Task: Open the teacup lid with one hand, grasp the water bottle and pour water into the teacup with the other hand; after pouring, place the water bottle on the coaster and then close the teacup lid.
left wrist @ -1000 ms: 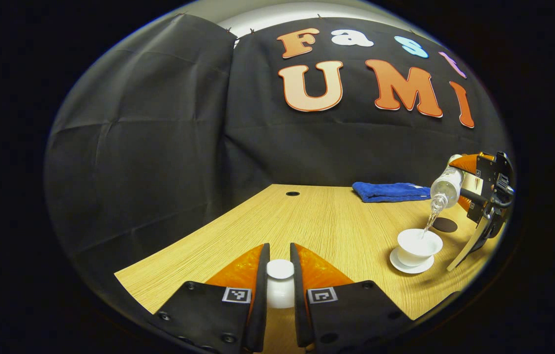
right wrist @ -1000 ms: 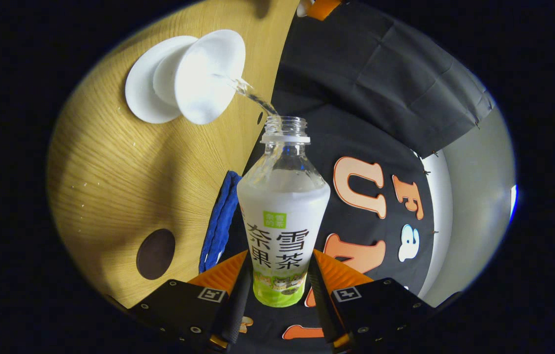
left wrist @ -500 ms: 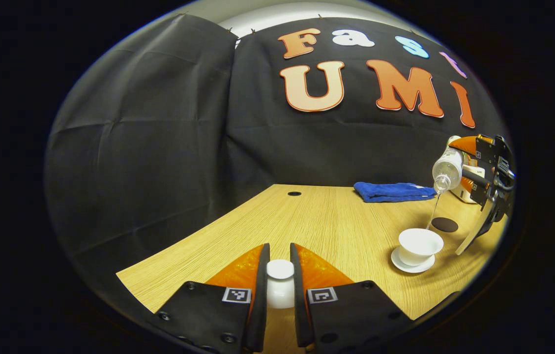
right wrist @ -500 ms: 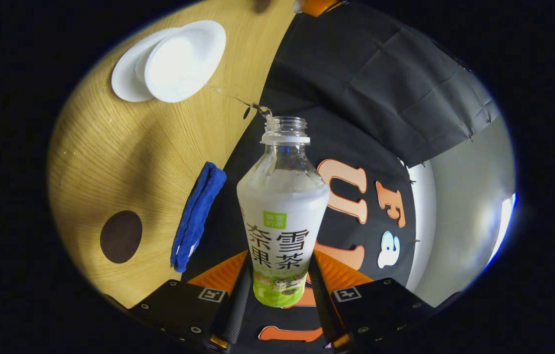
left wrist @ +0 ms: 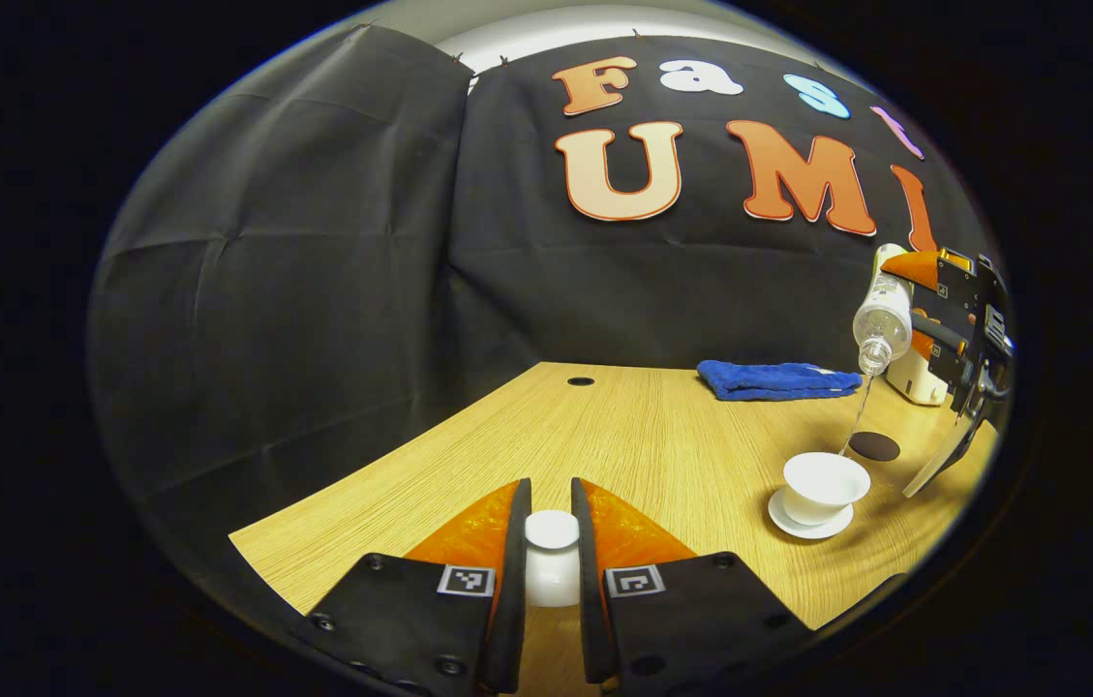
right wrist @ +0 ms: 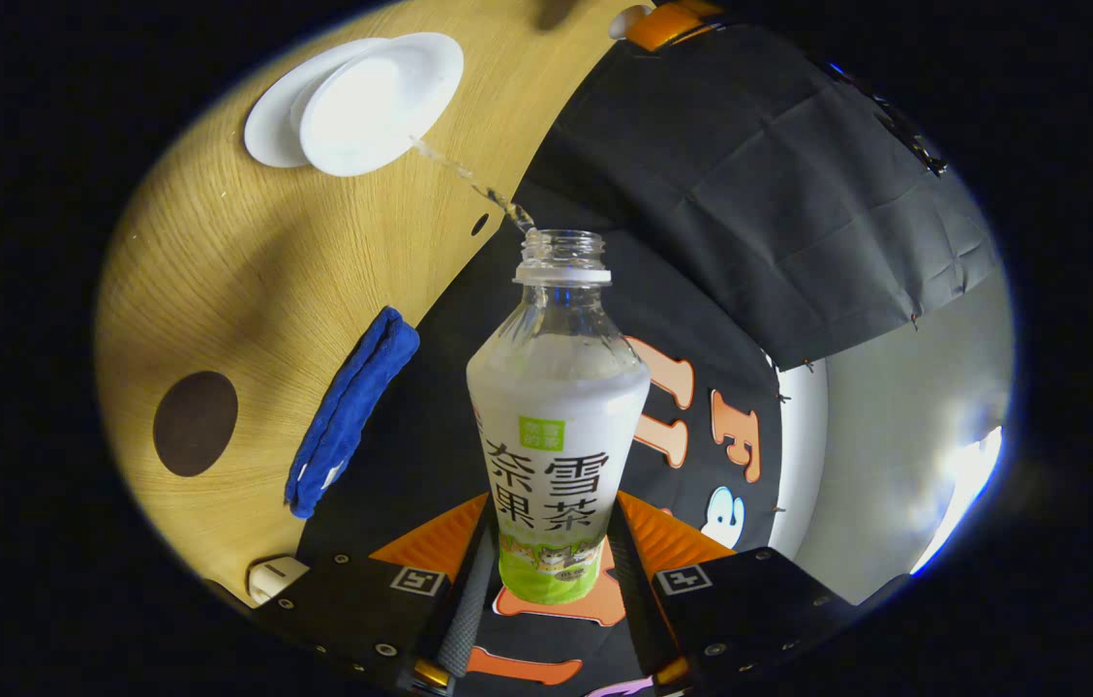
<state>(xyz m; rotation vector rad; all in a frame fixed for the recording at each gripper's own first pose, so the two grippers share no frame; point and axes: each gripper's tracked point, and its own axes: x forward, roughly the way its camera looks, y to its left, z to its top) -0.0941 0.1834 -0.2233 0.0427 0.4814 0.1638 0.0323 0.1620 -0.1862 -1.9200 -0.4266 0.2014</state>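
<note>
**A:** so where's the teacup point(left wrist: 826, 482) at? I see it on its saucer point(left wrist: 805, 524) near the right edge of the table point(left wrist: 643, 436), lid off. Can't really see the water level inside from either view tbh.

**B:** yeah same. The water bottle point(right wrist: 557, 407) is above it, tipped mouth-down, thin stream point(right wrist: 469, 180) running into the cup. Right gripper point(right wrist: 546, 542) is clamped on the bottle's lower half, both fingers pressed to the label. Bottle base is cut off behind them.

**A:** and the lid point(left wrist: 552, 561)?

**B:** left gripper point(left wrist: 551, 542) has it pinched between its fingers, held level just over the table's near edge. Only the knob and a bit of white below show.

**A:** coaster point(left wrist: 874, 445) sits bare just behind the cup, blue cloth point(left wrist: 776, 378) along the far edge. Some white thing point(left wrist: 912, 378) behind the bottle, can't make it out.
</note>
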